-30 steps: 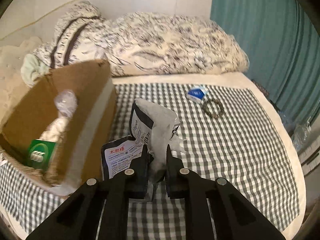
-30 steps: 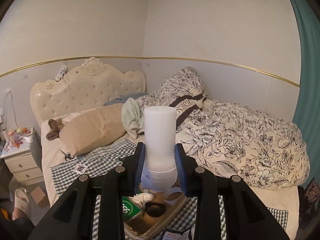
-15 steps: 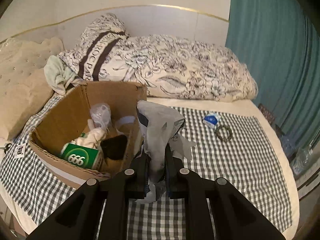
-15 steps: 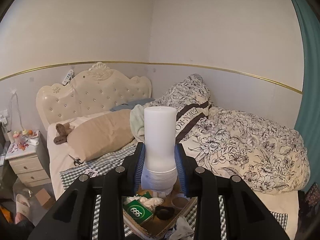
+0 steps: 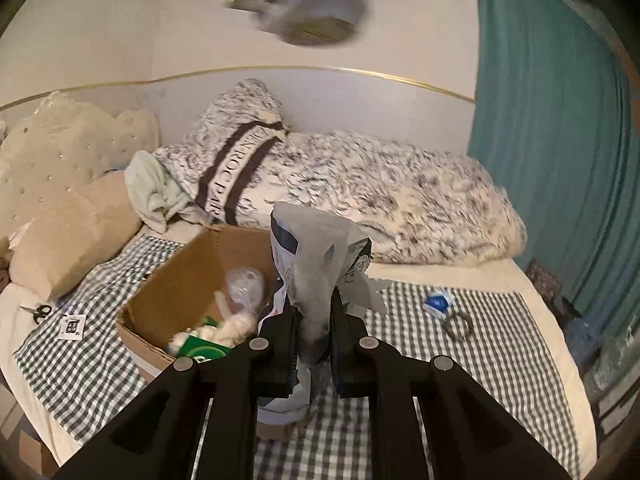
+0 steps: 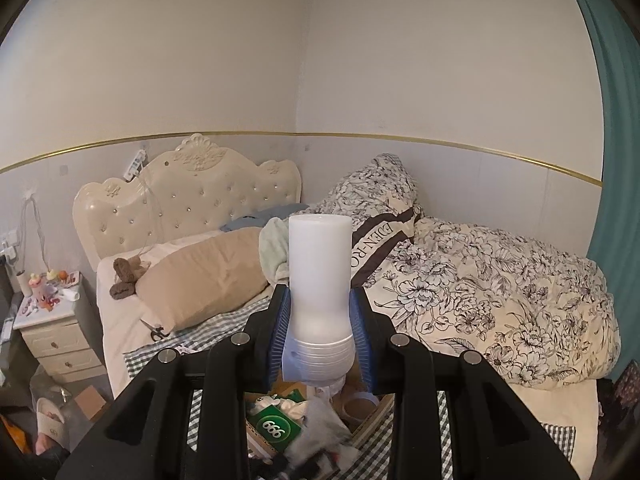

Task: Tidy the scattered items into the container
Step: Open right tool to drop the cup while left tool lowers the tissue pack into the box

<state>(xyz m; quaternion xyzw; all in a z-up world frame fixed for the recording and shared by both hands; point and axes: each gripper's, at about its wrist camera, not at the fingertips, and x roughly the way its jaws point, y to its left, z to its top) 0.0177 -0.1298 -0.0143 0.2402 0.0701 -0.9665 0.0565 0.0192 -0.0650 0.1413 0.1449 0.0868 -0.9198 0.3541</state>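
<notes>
Two grippers are loaded: the left gripper [image 5: 313,322] clamps a crumpled pouch [image 5: 316,264] beside the cardboard box [image 5: 176,284]; the right gripper [image 6: 320,334] grips a white bottle [image 6: 320,276] above it. A blue packet [image 5: 437,303] and ring [image 5: 458,326] remain on the checked cloth [image 5: 460,380].

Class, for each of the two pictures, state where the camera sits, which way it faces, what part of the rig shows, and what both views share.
Left wrist: on the left claw, looking forward and down over the bed at the box; its fingers pinch a pouch.
Right wrist: on the right claw, held higher, facing the headboard and wall; its fingers grip a white bottle.
Shared: box, green packet, floral duvet.
</notes>
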